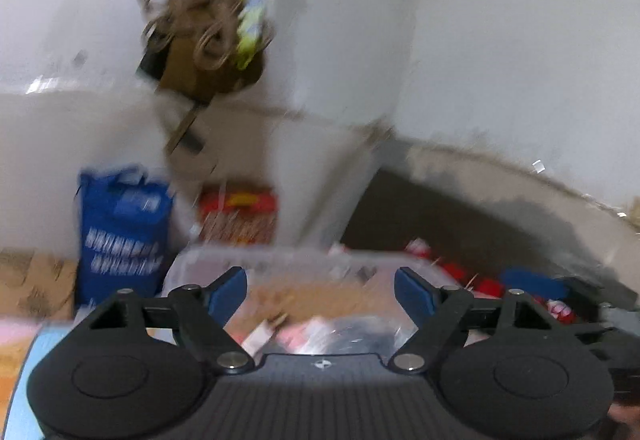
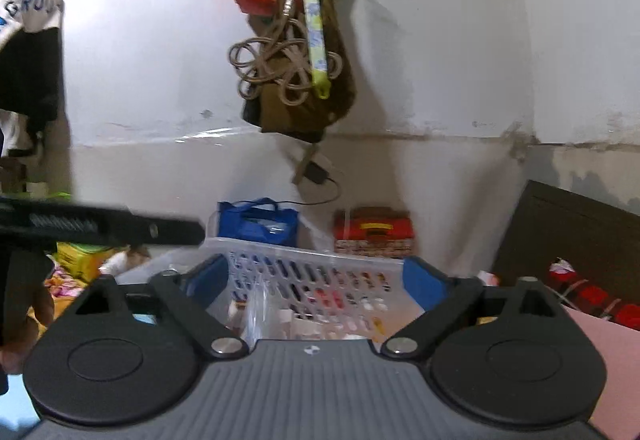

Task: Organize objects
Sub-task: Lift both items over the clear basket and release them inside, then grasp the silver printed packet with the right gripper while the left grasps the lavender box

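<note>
Above the slotted white basket (image 2: pixel 316 272), the left claw (image 1: pixel 320 296) and right claw (image 2: pixel 316 280) both gape empty, between placements, so the next move needs another loose item.

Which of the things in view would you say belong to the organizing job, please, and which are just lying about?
Job:
- clear perforated basket with small items inside
- left gripper, open, empty
- right gripper, open, empty

Probably lying about:
- blue bag
- red box
- coiled cord and brown bag hanging on the wall
</note>
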`<move>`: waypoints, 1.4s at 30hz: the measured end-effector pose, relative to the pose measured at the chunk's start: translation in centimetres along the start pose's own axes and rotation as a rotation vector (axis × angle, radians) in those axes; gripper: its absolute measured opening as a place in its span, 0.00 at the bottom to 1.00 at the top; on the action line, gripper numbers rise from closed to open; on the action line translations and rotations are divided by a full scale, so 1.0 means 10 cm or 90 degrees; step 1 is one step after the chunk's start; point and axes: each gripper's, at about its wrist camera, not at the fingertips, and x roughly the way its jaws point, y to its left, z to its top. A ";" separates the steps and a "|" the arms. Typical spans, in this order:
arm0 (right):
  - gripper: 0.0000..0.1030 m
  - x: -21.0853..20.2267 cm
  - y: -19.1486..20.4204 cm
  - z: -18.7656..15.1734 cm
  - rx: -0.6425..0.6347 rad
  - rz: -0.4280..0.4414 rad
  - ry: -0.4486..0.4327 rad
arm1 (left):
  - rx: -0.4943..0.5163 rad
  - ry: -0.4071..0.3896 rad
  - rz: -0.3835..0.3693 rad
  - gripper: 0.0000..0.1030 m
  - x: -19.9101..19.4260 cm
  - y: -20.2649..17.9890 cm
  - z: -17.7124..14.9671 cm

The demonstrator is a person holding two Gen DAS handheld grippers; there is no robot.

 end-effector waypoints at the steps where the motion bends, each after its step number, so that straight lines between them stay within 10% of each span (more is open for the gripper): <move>1: 0.94 -0.08 -0.02 -0.02 0.012 0.002 -0.004 | -0.020 0.001 0.010 0.72 -0.10 0.04 -0.03; 6: 1.00 -0.64 -0.08 -0.35 0.077 0.019 -0.040 | 0.013 -0.108 -0.014 0.86 -0.93 0.25 -0.47; 11: 1.00 -0.44 0.02 -0.82 0.112 -0.079 0.083 | -0.002 -0.031 0.034 0.86 -0.96 0.59 -0.95; 24: 0.86 0.01 0.09 -1.16 0.121 -0.005 0.253 | 0.005 0.138 0.074 0.82 -0.45 0.70 -1.40; 30: 0.80 0.08 0.13 -1.12 0.108 -0.018 0.260 | 0.045 0.162 0.105 0.82 -0.39 0.59 -1.41; 34: 0.69 0.15 0.20 -1.09 0.083 -0.029 0.262 | 0.077 0.158 0.165 0.54 -0.39 0.49 -1.44; 42: 0.69 0.08 0.01 -1.09 0.161 0.006 0.218 | 0.064 0.113 0.080 0.54 -0.54 0.54 -1.48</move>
